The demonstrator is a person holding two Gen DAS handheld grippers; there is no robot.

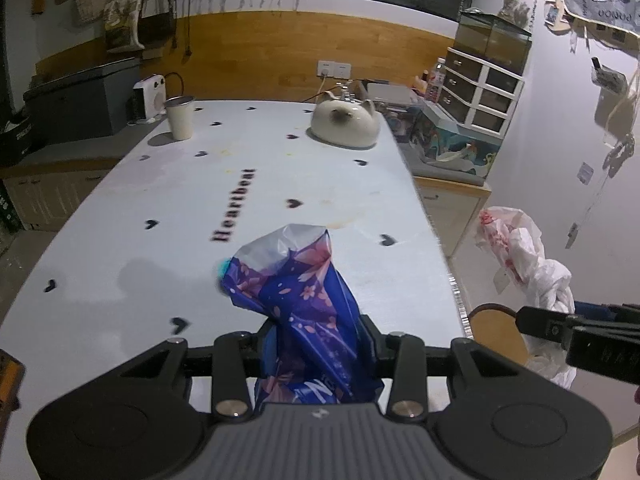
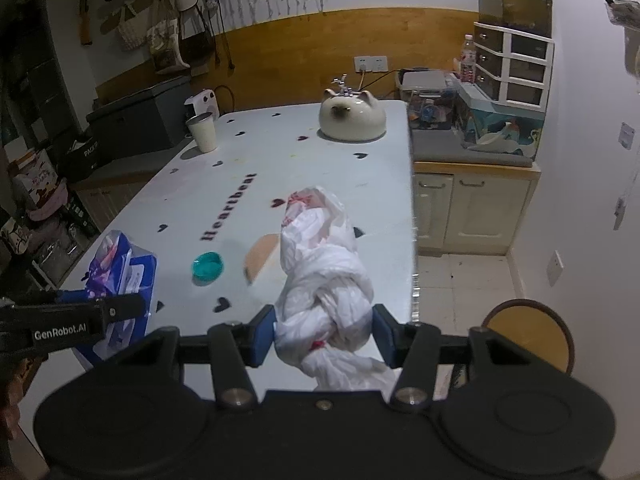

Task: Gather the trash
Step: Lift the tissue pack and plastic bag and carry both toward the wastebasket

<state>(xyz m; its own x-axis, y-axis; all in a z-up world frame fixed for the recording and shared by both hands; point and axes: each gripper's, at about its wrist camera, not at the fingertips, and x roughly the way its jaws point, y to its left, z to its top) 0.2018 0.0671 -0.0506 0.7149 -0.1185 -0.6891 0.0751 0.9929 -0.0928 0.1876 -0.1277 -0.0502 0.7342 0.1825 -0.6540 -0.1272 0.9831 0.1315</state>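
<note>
Mid-collection above the heart-print table [image 2: 280, 152], the left gripper [image 1: 316, 344] clamps a purple floral wrapper [image 1: 304, 292] while the right gripper [image 2: 324, 334] grips a knotted white plastic bag [image 2: 324, 276], likely needing opening before the wrapper goes in.

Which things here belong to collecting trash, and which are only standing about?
Job: blue wrapper in left gripper; white bag in right gripper; teal cap.
Not job: cat-shaped pot; cup; stool.
</note>
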